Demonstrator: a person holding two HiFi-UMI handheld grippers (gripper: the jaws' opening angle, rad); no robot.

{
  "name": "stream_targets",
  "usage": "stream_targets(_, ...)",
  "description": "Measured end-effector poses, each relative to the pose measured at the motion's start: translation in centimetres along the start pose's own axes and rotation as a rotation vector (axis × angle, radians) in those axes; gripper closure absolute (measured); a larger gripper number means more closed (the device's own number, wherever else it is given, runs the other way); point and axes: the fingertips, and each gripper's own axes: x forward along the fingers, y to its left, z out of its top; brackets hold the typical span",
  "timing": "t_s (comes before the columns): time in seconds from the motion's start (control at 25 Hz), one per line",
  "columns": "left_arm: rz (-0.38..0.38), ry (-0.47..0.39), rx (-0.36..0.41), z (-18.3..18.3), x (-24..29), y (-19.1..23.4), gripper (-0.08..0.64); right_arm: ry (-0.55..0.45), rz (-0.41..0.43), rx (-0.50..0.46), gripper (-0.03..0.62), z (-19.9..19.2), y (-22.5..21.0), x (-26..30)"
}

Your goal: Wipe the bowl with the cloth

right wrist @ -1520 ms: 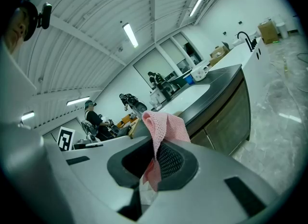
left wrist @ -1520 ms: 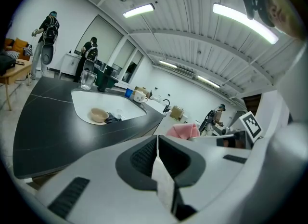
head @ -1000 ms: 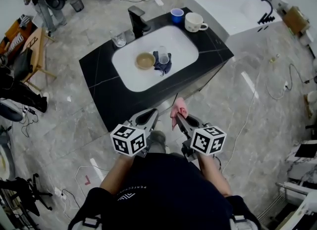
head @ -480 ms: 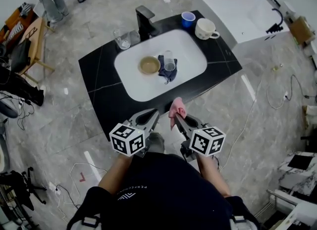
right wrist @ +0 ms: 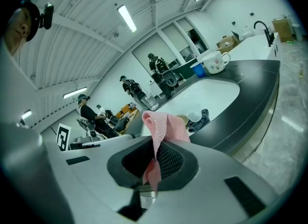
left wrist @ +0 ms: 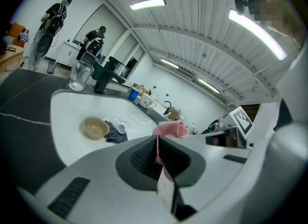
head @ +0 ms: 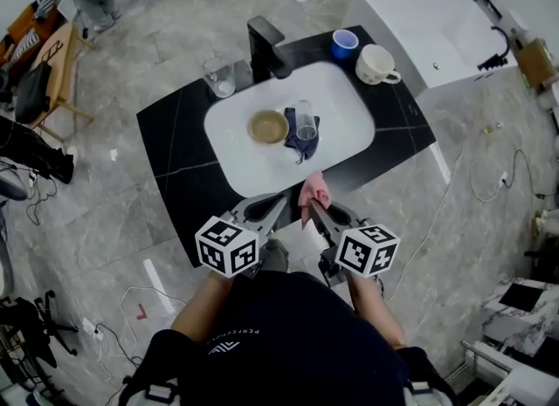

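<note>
Right tool (head: 308, 207) is clamped on the cloth (head: 314, 193). Left tool (head: 278, 203) is closed and looks empty. Bowl (head: 268, 126) sits in the sink (head: 253, 168), upper centre, well apart from both. Best approach: left steadies the rim, cloth sweeps inside, clear of the glass (head: 305, 120) just right.

A glass (head: 219, 77), blue cup (head: 344, 44) and white mug (head: 376, 65) are placed on the black table (head: 175, 134); a bowl (head: 268, 127) is seen in its basin (head: 349, 134).

Holding left gripper (head: 276, 203) and right gripper (head: 309, 210) side by side before the torso (head: 288, 334), tips converging. Clamping both on the cloth (head: 315, 192).
</note>
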Motion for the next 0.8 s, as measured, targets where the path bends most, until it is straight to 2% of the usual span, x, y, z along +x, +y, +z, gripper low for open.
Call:
stream_targets(0.32,0.002,0.015,0.003,1.5,0.4,2.5,0.543,0.024,0.011,-0.021,0.550,2.3,0.3,3.3)
stream_targets(0.6,0.062,-0.020,-0.007,3.3,0.5,5.2,0.543,0.034,0.026,-0.037,0.550,3.7,0.3,4.9)
stream_targets(0.8,0.096,0.003,0.003,3.4,1.4,5.8,0.543,0.043,0.053,-0.048,0.550,5.7,-0.7,5.7)
